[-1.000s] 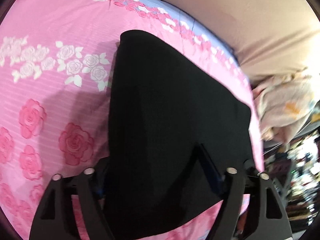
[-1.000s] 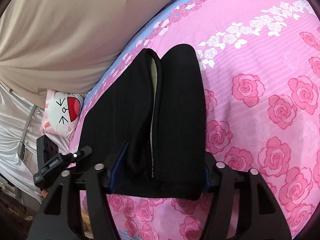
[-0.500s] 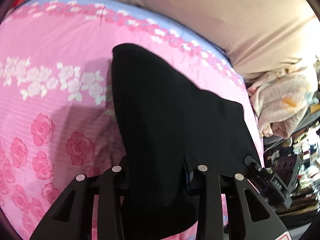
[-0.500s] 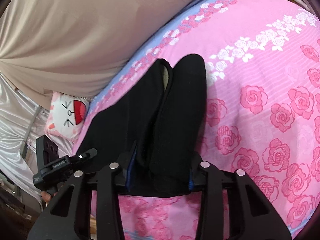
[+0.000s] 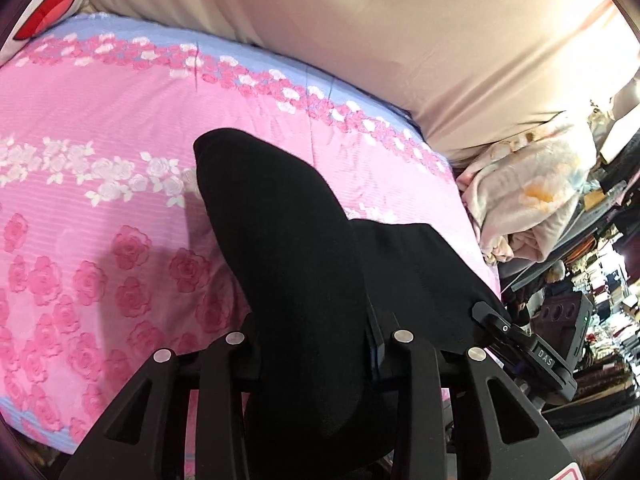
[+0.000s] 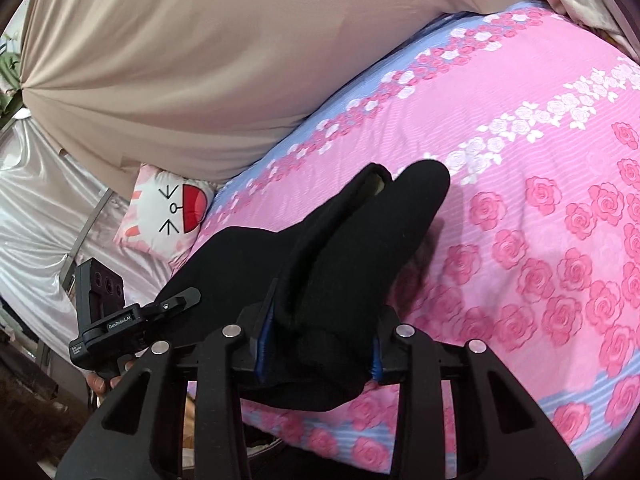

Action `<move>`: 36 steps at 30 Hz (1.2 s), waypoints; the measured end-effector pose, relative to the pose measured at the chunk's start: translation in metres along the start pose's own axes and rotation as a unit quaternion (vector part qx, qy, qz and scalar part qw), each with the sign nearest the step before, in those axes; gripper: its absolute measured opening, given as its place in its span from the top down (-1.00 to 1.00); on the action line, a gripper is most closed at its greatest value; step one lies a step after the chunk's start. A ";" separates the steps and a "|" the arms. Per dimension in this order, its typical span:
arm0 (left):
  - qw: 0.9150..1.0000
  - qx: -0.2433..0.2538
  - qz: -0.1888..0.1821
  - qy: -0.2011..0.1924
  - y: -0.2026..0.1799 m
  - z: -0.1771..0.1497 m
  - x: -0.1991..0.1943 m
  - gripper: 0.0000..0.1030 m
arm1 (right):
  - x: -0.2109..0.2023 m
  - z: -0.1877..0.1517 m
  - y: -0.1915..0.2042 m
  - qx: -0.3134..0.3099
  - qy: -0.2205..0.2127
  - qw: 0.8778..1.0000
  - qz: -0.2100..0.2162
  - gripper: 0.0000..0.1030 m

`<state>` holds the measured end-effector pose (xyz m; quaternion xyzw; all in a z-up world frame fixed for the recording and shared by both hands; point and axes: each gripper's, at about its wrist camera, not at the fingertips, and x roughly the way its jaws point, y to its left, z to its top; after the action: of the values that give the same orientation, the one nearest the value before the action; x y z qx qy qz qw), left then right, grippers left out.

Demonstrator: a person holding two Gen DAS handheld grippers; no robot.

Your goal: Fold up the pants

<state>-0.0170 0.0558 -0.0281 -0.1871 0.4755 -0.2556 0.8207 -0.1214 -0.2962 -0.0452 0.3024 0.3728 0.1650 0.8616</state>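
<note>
A: Both tools sit higher over the bed than a second ago, and their jaws have just been closing. Left tool (image 5: 314, 344) is now clamped on the near edge of the pants (image 5: 288, 240); right tool (image 6: 316, 344) is clamped on the other near corner.

B: Where are the pants exactly?

A: Black cloth runs from the jaws toward 12 o'clock in both wrist views. Near end is raised and bunched, far end seems to rest on the pink rose bedsheet (image 5: 100, 168). In the right view, two rolled lobes with a pale lining strip between them at about 1 o'clock.

B: Handling?

A: Soft and limp, probably light. It sags between the two grips and creases wherever it is pinched. Thick folded layers fill each jaw, so slipping looks unlikely. Best held at the two near corners, as now, keeping the edge taut between them.

B: Anything you can't read?

A: Plenty. Black on black hides seams, waistband and hems, so I can't tell which end is gripped. Fingertips are buried in cloth. Cartoon-face pillow (image 6: 168, 208) at 10 o'clock is partly hidden. Clutter at 3 o'clock in the left view is blurred.
</note>
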 end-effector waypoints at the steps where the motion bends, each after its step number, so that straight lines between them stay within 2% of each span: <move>1: 1.000 0.002 -0.001 -0.004 0.000 0.000 -0.005 0.43 | -0.001 0.000 0.004 -0.004 0.000 1.000 0.002 0.34; 7: 0.999 0.019 -0.008 -0.036 -0.005 0.012 -0.031 0.43 | -0.006 0.016 0.037 -0.041 -0.024 0.999 0.017 0.34; 10: 0.997 0.041 -0.011 -0.065 -0.015 0.036 -0.042 0.43 | -0.007 0.046 0.062 -0.083 -0.055 0.995 0.027 0.34; 13: 0.992 0.070 -0.014 -0.103 -0.025 0.075 -0.049 0.43 | -0.002 0.077 0.082 -0.130 -0.089 0.987 0.028 0.34; 16: 0.987 0.086 -0.009 -0.133 -0.029 0.114 -0.045 0.42 | 0.023 0.124 0.093 -0.165 -0.122 0.978 0.033 0.34; 21: 0.980 0.098 0.002 -0.175 -0.012 0.187 -0.004 0.42 | 0.088 0.187 0.075 -0.171 -0.131 0.976 0.033 0.34; 24: 0.980 0.103 0.018 -0.172 0.013 0.217 0.043 0.41 | 0.140 0.212 0.045 -0.160 -0.117 0.980 0.025 0.34; 26: 0.983 0.097 0.031 -0.156 0.036 0.230 0.079 0.41 | 0.181 0.219 0.014 -0.141 -0.092 0.986 0.011 0.34; 28: 0.989 0.075 0.039 -0.121 0.066 0.237 0.124 0.41 | 0.216 0.218 -0.014 -0.118 -0.056 0.991 -0.006 0.34; 29: 0.992 0.065 0.047 -0.098 0.080 0.236 0.143 0.39 | 0.238 0.214 -0.032 -0.100 -0.024 0.995 -0.018 0.33; 30: 0.994 0.052 0.070 -0.071 0.095 0.234 0.164 0.37 | 0.252 0.210 -0.044 -0.085 -0.001 0.996 -0.028 0.24; 31: 0.993 0.039 0.095 -0.058 0.108 0.229 0.177 0.18 | 0.258 0.204 -0.056 -0.071 0.010 0.997 -0.030 -0.04; 32: 0.993 0.033 0.100 -0.059 0.116 0.223 0.179 -0.02 | 0.258 0.199 -0.067 -0.049 0.019 0.998 -0.025 -0.14; 34: 0.994 0.009 0.095 -0.045 0.132 0.213 0.167 -0.27 | 0.237 0.196 -0.076 -0.021 0.008 1.000 -0.008 -0.13; 36: 0.993 -0.003 0.100 -0.060 0.140 0.205 0.139 -0.30 | 0.207 0.194 -0.076 -0.024 -0.024 0.999 -0.027 -0.14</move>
<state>0.2543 0.0977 -0.1029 -0.1558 0.4427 -0.1593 0.8685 0.1655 -0.3255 -0.1021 0.2756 0.3563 0.1433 0.8812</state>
